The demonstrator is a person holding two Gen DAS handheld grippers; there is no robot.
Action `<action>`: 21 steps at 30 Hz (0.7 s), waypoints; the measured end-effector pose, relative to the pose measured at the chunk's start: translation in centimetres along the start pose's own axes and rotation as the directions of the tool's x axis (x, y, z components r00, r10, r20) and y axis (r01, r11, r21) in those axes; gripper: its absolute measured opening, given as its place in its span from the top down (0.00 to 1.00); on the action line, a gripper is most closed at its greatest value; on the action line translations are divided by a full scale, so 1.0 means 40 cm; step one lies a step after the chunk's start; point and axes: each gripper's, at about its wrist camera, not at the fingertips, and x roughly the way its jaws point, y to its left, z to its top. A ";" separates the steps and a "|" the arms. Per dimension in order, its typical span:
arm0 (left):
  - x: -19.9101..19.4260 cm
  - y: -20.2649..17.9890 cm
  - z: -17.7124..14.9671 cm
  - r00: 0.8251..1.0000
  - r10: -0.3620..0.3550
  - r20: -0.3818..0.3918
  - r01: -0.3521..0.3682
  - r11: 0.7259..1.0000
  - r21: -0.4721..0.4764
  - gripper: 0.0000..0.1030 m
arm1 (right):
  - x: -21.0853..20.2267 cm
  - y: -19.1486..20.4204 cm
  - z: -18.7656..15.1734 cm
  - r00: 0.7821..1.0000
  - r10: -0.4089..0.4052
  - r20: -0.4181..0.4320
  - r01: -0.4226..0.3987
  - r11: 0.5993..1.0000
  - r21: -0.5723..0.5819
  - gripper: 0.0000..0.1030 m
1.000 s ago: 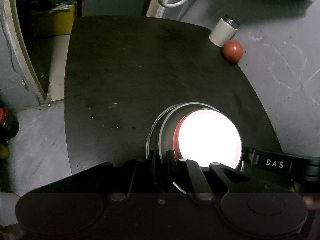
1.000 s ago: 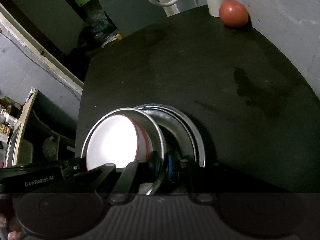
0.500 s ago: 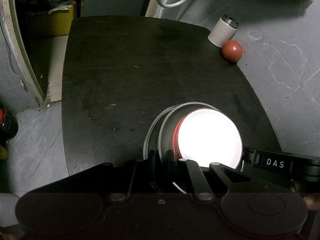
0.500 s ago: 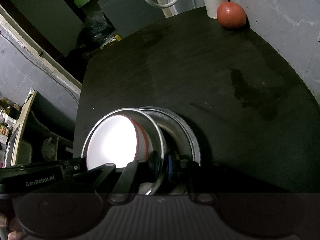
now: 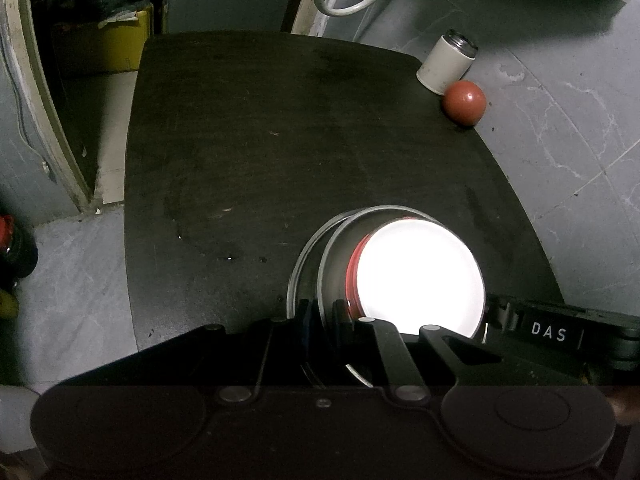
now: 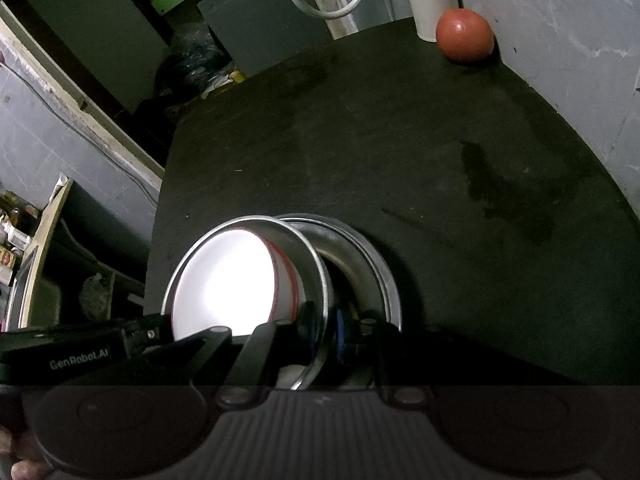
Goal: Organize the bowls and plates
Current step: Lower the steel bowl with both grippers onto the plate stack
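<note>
Both clamping steel bowl (image 5: 334,264) rim: left gripper (image 5: 320,316), right gripper (image 6: 322,326). White bowl (image 5: 416,276) nesting inside, plates (image 6: 376,264) lying beneath, on table (image 5: 280,140).

Changes are small and confined to alignment.

1. Right wrist view: the rim of the lower plate (image 6: 394,292) projects less far to the right of the steel bowl (image 6: 316,256) than one second ago. The visible crescent of plate narrows.
2. Left wrist view: the same lower plate (image 5: 291,280) projects slightly further to the left of the steel bowl (image 5: 332,264).
3. Together, both views indicate a slight rightward offset of the steel bowl over the lower plate.
4. Right wrist view: the red ball (image 6: 464,36) and the dark stain (image 6: 492,196) on the worktop (image 6: 400,140) sit slightly lower and further left.
</note>
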 end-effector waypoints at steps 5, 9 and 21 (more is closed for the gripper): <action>-0.001 0.000 -0.002 1.000 0.011 -0.001 -0.011 1.000 0.000 0.86 | 0.000 0.002 -0.003 1.000 0.000 0.006 0.000 1.000 0.005 0.87; -0.003 0.002 0.001 1.000 0.017 0.000 -0.017 1.000 -0.002 0.82 | -0.001 0.002 -0.004 1.000 -0.004 0.009 0.004 1.000 0.005 0.87; -0.006 0.007 0.000 1.000 0.025 0.006 -0.025 1.000 -0.002 0.76 | -0.003 -0.006 -0.004 1.000 -0.011 0.018 0.011 1.000 0.012 0.83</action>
